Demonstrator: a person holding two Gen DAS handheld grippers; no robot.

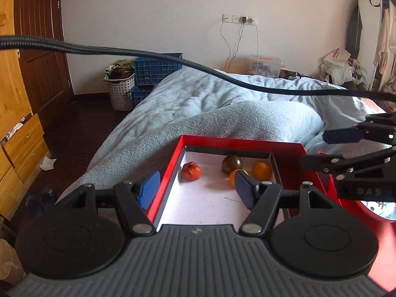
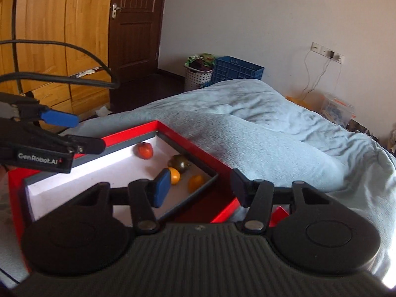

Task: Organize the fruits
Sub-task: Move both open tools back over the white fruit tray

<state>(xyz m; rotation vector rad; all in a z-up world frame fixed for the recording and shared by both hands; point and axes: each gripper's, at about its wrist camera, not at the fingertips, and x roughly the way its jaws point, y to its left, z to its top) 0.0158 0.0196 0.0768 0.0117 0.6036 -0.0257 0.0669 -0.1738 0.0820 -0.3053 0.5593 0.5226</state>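
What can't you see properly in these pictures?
- One orange fruit: in the left wrist view, the left gripper's finger pad covers part of it.
- Round red thing: in the left wrist view, the right gripper hides most of it.
- Red box: in the right wrist view, its near corner is behind the right gripper's own body.

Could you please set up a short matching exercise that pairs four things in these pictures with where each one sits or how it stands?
Things:
1. red fruit
2. dark green fruit
3. red box
4. left gripper

Descriptions:
A. lies on the blue-grey blanket
B. open and empty above the box
C. alone, near the box's left wall
D. at the far wall, beside the orange fruits

Pairs: 1-C, 2-D, 3-A, 4-B
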